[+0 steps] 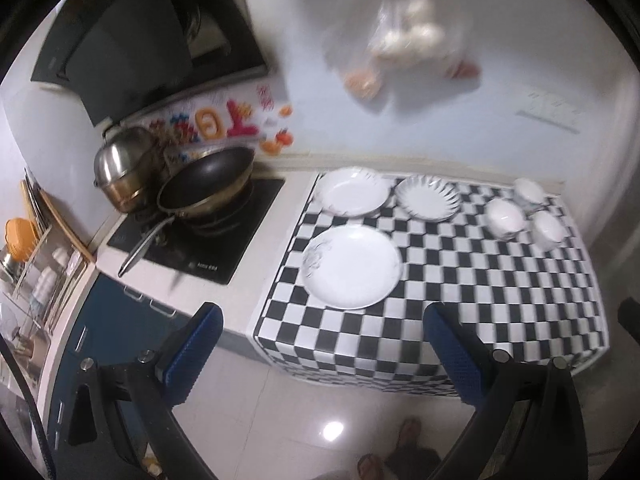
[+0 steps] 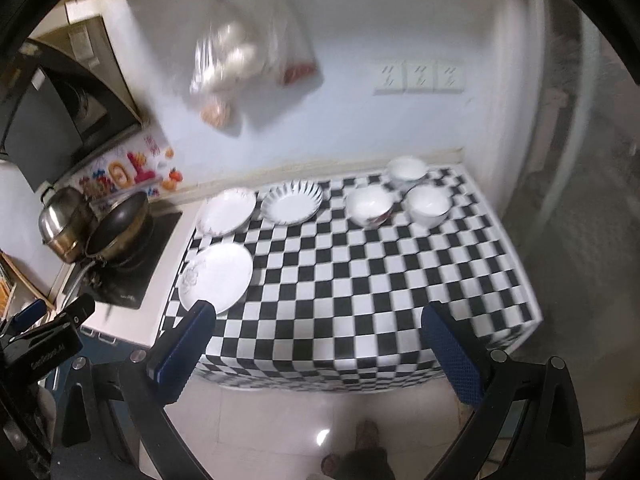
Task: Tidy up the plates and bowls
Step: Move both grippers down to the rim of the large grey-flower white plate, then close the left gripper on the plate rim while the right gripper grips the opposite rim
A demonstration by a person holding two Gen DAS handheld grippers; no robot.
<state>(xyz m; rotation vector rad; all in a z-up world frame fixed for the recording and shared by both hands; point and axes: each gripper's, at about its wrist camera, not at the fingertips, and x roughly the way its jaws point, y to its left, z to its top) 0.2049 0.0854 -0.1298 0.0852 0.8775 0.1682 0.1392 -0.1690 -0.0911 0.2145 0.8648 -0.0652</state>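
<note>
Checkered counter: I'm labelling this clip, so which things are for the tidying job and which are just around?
For the job: large plate, two smaller plates, three bowls.

Just around: frying pan, steel pot, hanging bag.

Indoor light, moderate, cool cast. Glare spot on floor tiles (image 1: 333,430) below the open left gripper (image 1: 320,344). Hanging bags (image 2: 240,68) far ahead of right gripper (image 2: 316,340) motion-blurred. Strong fisheye bending and dark vignette at edges.
</note>
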